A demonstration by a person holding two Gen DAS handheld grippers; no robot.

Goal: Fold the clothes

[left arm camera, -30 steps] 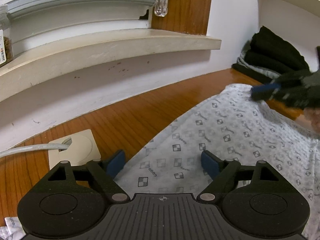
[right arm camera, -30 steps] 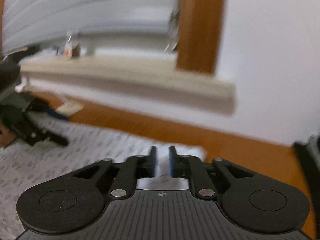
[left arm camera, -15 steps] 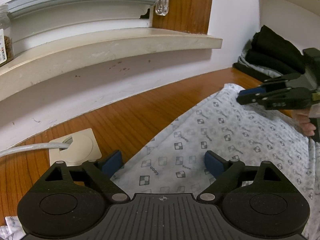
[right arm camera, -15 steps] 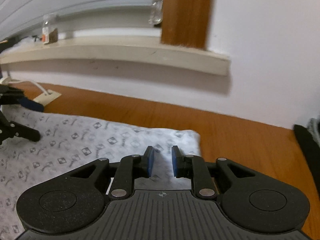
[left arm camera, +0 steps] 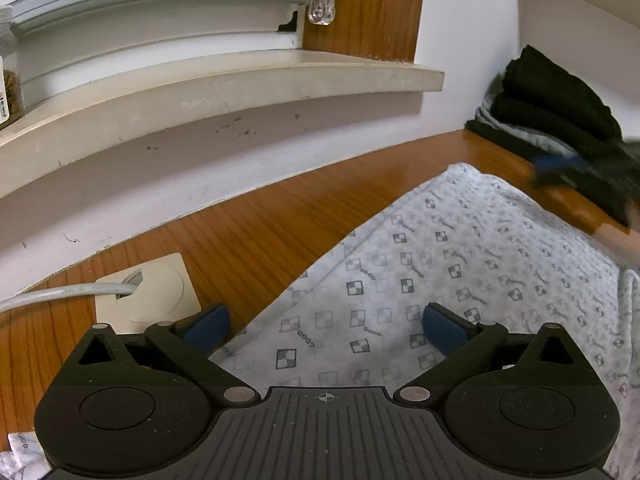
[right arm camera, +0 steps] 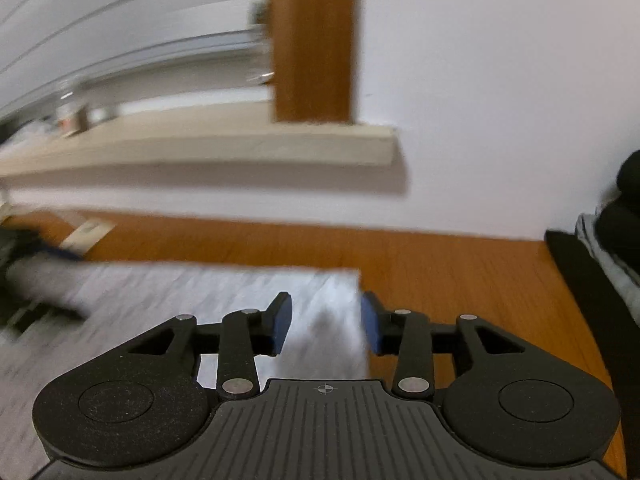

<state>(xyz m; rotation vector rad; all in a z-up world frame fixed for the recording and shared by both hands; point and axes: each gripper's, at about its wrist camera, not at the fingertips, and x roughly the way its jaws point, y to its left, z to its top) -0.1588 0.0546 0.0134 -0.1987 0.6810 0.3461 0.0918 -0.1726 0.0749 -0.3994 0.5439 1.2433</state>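
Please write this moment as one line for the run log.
stage: fold clothes | left tool: open over patterned cloth | right tool: open at cloth corner, view blurred | cloth: flat on wooden table

Checker-printed white garment [left arm camera: 440, 280] flat on table [left arm camera: 248, 240]

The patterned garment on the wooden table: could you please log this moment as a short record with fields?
garment: white patterned cloth, spread flat on the wooden table
left gripper: open, fingers straddling the cloth's near edge, gripping nothing
right gripper: open, over the cloth's far corner, view motion-blurred
folded pile: dark clothes stacked against the wall
other items: cable running into a beige outlet plate, windowsill with a jar
fold progress: no fold visible yet
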